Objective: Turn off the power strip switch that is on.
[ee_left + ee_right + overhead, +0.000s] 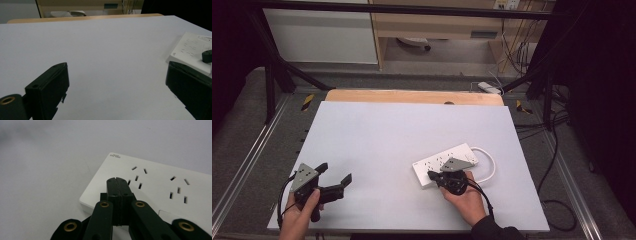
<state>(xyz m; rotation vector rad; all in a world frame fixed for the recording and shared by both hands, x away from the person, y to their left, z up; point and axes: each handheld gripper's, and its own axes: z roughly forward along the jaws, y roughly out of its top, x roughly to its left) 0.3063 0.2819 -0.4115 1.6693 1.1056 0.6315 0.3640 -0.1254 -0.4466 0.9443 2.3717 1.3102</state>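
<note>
The right tool (432, 174), clenched on nothing, hovers over the white power strip (439, 162) lower right on the bench (382, 135), seemingly poised to press it. The left tool (334, 176) waits released, lower left.

The power strip (160, 187) runs off the right edge in the right gripper view, and the closed fingers (117, 192) cover part of its near end, so what's under their tips can't be made out. The logo print just past the fingers is too small to read. In the left gripper view, the right-hand finger (192, 92) hides the strip's near corner.
</note>
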